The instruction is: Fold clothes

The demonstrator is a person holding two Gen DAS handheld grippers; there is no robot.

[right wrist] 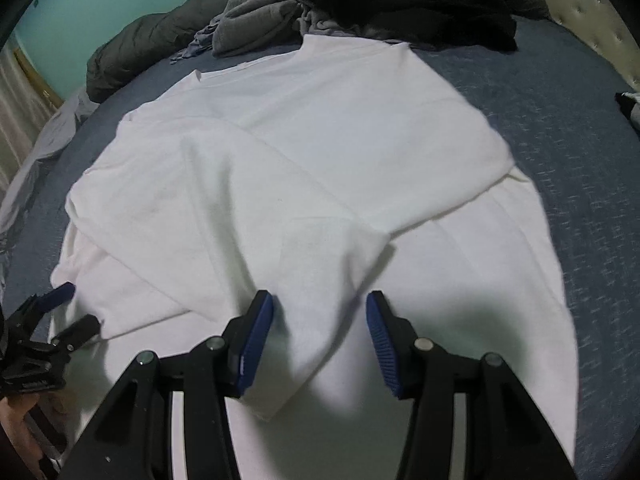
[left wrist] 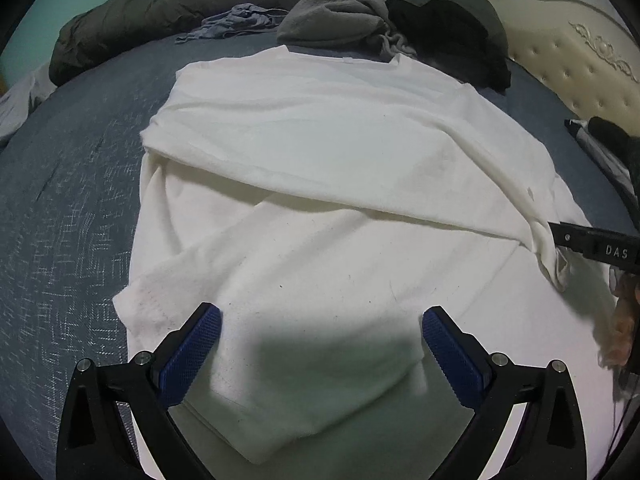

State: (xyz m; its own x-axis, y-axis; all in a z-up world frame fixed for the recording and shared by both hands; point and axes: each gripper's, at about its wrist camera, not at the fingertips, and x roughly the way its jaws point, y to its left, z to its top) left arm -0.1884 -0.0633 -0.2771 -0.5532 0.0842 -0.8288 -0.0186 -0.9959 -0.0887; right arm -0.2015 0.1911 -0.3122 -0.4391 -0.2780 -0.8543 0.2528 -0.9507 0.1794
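Observation:
A white long-sleeved shirt (left wrist: 320,148) lies flat on the blue bed cover (left wrist: 68,184), both sleeves folded across its body. My left gripper (left wrist: 322,320) hovers open over the shirt's lower part, and its blue pads (left wrist: 200,340) hold nothing. In the right wrist view my right gripper (right wrist: 319,300) is open above the end of a folded sleeve (right wrist: 312,320), which runs under and between its fingers. The left wrist view shows the right gripper (left wrist: 592,246) at the right edge, beside that sleeve's cuff (left wrist: 554,256). In the right wrist view the left gripper (right wrist: 68,312) stands open at the shirt's left edge.
A grey garment (left wrist: 332,16), a black one (left wrist: 448,36) and a blue-grey one (left wrist: 236,20) are heaped at the far side, in front of a rolled dark duvet (left wrist: 132,16). A cream tufted headboard (left wrist: 580,60) stands at the right. Bare blue cover (right wrist: 568,128) flanks the shirt.

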